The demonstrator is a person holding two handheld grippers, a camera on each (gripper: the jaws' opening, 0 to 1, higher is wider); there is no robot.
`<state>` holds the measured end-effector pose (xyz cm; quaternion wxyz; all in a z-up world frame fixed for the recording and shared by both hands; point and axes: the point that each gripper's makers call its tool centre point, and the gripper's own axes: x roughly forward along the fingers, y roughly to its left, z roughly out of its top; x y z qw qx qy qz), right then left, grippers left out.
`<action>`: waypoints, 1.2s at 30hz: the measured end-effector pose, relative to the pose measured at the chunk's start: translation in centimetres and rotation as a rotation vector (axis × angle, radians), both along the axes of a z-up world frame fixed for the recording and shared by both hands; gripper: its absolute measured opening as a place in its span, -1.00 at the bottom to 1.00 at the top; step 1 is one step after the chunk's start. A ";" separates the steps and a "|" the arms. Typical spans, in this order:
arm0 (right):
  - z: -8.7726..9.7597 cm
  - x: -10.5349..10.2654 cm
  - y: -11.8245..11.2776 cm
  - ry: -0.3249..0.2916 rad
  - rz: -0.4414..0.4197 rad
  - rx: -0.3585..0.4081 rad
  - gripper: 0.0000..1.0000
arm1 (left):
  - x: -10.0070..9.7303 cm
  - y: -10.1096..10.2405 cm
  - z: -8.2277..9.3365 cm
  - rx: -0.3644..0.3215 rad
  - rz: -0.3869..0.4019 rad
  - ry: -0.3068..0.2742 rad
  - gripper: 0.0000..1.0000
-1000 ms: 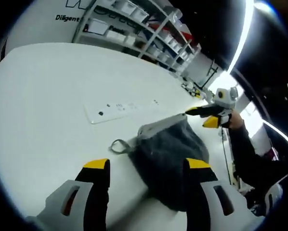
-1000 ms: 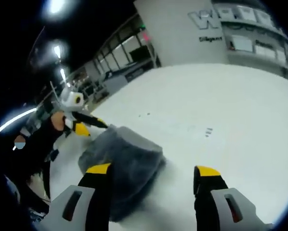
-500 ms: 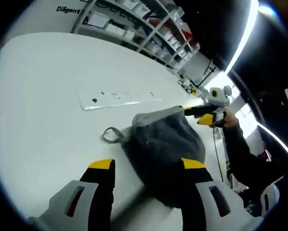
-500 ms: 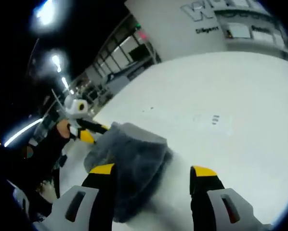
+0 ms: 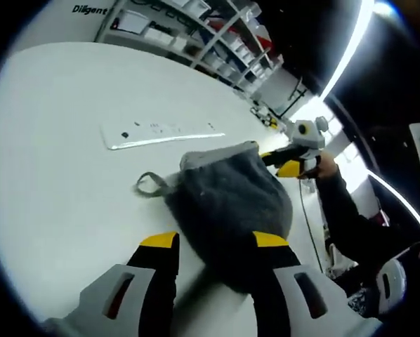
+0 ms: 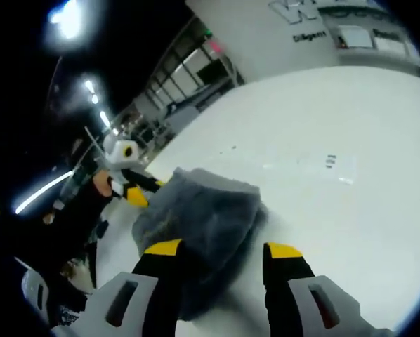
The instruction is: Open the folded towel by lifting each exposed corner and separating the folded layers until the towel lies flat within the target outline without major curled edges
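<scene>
Folded grey towel [image 5: 227, 203] lying on the white surface [image 5: 55, 140], toward the edge nearer the person, with a small hanging loop [image 5: 148, 185] projecting from one corner and a pale hem along its far side. Over the last second both views have closed in on the towel: in the left gripper view its bulk has come down between and against the jaw tips, and in the right gripper view the towel [image 6: 199, 217] now reaches the jaw tips, where earlier it lay off to one side (the shift is largely camera motion; the towel itself looks little altered). It remains bunched and folded, so unfolding has, by this evidence, barely begun; no target outline can be identified with certainty. The left gripper [image 5: 214, 244] is held low over the near edge of the towel, jaws apart and gripping nothing. The right gripper [image 6: 224, 250], likewise spread and empty, approaches from the opposite side; seen in the left gripper view [image 5: 284, 160], it sits at the towel's far corner.
</scene>
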<state>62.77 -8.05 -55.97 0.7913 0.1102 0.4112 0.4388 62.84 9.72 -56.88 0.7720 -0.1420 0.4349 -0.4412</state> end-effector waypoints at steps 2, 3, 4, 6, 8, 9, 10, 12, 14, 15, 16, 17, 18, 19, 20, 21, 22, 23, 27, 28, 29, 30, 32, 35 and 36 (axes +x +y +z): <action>0.0 0.2 -0.1 0.003 0.002 0.004 -0.17 | 0.3 0.2 0.0 -0.003 -0.002 0.002 -0.29; 0.0 0.3 -0.1 0.007 0.002 0.005 -0.16 | 0.1 0.0 0.0 -0.006 -0.003 0.004 -0.30; 0.0 0.5 -0.2 0.004 0.000 0.000 -0.12 | -0.1 -0.2 0.0 -0.009 -0.003 0.006 -0.29; -0.2 1.3 -0.6 -0.004 -0.021 -0.012 0.02 | -0.2 -0.4 -0.1 -0.002 0.003 0.000 -0.25; -0.4 1.9 -1.0 0.015 -0.039 -0.011 0.00 | -0.1 -0.4 -0.2 0.004 0.015 0.001 -0.23; -0.7 2.0 -1.0 0.020 -0.039 -0.017 0.00 | -0.2 -0.4 -0.4 0.004 0.024 0.007 -0.24; -0.9 2.2 -1.1 0.021 -0.035 -0.022 0.00 | -0.3 -0.4 -0.4 0.005 0.026 0.009 -0.25; -1.2 2.3 -1.2 0.028 -0.029 -0.028 0.00 | -0.6 -0.6 -0.6 0.008 0.027 0.016 -0.28; -1.4 2.5 -1.3 0.030 -0.027 -0.031 -0.04 | -0.8 -0.8 -0.8 0.012 0.028 0.022 -0.30; -1.5 2.6 -1.3 0.031 -0.025 -0.033 -0.10 | -0.8 -0.9 -0.9 0.013 0.031 0.024 -0.32; -1.5 2.7 -1.3 0.030 -0.025 -0.035 -0.12 | -0.9 -0.9 -0.9 0.013 0.034 0.026 -0.32; -1.6 3.0 -1.4 0.026 -0.027 -0.038 -0.13 | -0.8 -1.0 -0.8 0.010 0.038 0.027 -0.33; -1.6 3.2 -1.4 0.026 -0.036 -0.038 -0.10 | -0.7 -1.1 -0.7 0.007 0.043 0.024 -0.34; -1.6 3.7 -1.5 0.016 -0.057 -0.036 -0.10 | -0.5 -1.1 -0.6 0.005 0.056 0.015 -0.34; -1.7 3.7 -1.4 0.017 -0.064 -0.040 -0.13 | -0.4 -1.1 -0.5 0.000 0.064 0.015 -0.34; -1.9 3.6 -1.4 0.025 -0.058 -0.044 -0.14 | -0.3 -1.2 -0.5 -0.010 0.073 0.021 -0.35; -2.0 3.5 -1.3 0.025 -0.059 -0.043 -0.14 | -0.3 -1.3 -0.6 -0.011 0.074 0.025 -0.35; -2.1 3.6 -1.3 0.029 -0.065 -0.041 -0.16 | -0.3 -1.4 -0.7 -0.007 0.073 0.025 -0.36; -2.2 3.1 -1.0 0.040 -0.065 -0.034 -0.22 | -0.5 -1.7 -1.0 0.003 0.063 0.030 -0.42; -2.2 2.9 -1.0 0.039 -0.062 -0.038 -0.25 | -0.5 -1.7 -1.0 0.002 0.065 0.032 -0.43; -2.3 2.8 -1.0 0.040 -0.060 -0.039 -0.26 | -0.5 -1.7 -1.0 -0.002 0.067 0.038 -0.46; -2.4 2.7 -0.9 0.042 -0.062 -0.038 -0.26 | -0.5 -1.7 -1.0 -0.007 0.069 0.044 -0.47; -2.6 2.6 -0.9 0.048 -0.063 -0.040 -0.26 | -0.4 -1.7 -1.2 -0.008 0.070 0.050 -0.48; -2.7 2.6 -0.8 0.057 -0.068 -0.037 -0.27 | -0.3 -1.7 -1.6 -0.003 0.072 0.058 -0.48; -2.7 2.6 -0.8 0.058 -0.069 -0.035 -0.29 | -0.4 -1.8 -1.7 -0.001 0.072 0.061 -0.49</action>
